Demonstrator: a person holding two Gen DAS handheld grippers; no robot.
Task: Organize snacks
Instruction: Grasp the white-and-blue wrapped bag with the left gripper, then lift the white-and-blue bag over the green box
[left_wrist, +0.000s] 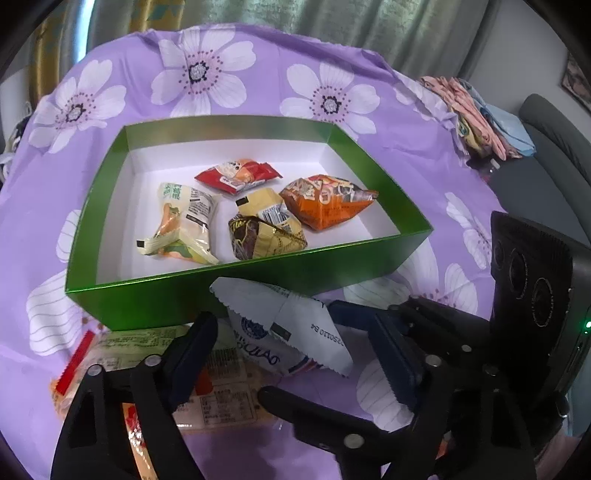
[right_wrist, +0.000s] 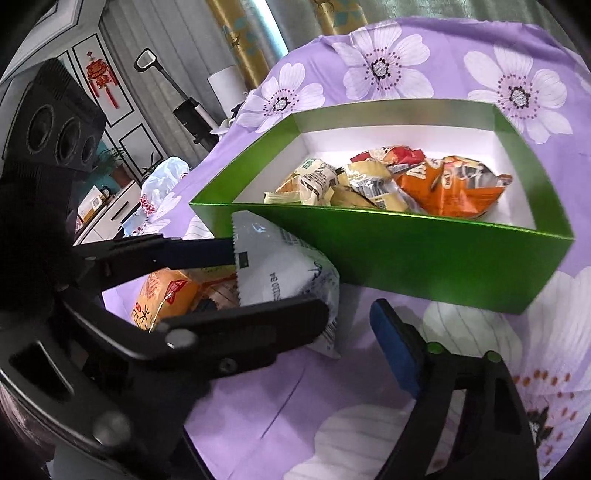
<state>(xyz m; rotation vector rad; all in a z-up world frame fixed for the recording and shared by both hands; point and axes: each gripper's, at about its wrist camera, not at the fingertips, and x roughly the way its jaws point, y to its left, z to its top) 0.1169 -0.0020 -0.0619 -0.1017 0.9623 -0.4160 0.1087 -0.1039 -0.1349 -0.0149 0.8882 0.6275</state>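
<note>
Through the left wrist camera I saw my left gripper (left_wrist: 293, 321) standing wide, pitched down at the purple flowered cloth (left_wrist: 266, 74). A white snack packet (left_wrist: 291, 328) with serrated ends lay between its fingers, propped against the near wall of the green box (left_wrist: 258, 291). I saw a sliver of gap at each pad, so it was not clamped, though I could not tell if the far edge brushed a finger. Under the left-hand finger lay a flat orange-and-yellow packet (left_wrist: 110, 365), partly tucked beneath the white one. Directly ahead of the tips the box sat open, holding four snacks: a cream-and-green packet (left_wrist: 184, 221) towards the left, a red packet (left_wrist: 236, 173) furthest from me, a yellow-and-brown packet (left_wrist: 266, 229) nearest the front wall, and an orange packet (left_wrist: 325, 203) off to the right. My right gripper (right_wrist: 349, 310) came in from the right, its fingers crossing the left one's. In its own camera it also stood wide. The white packet sat mostly behind its left-hand finger, with one corner poking down into the gap, and bare cloth lay between the tips. Whether that finger rested on the packet I could not make out. The box's near corner was just ahead of it.
</note>
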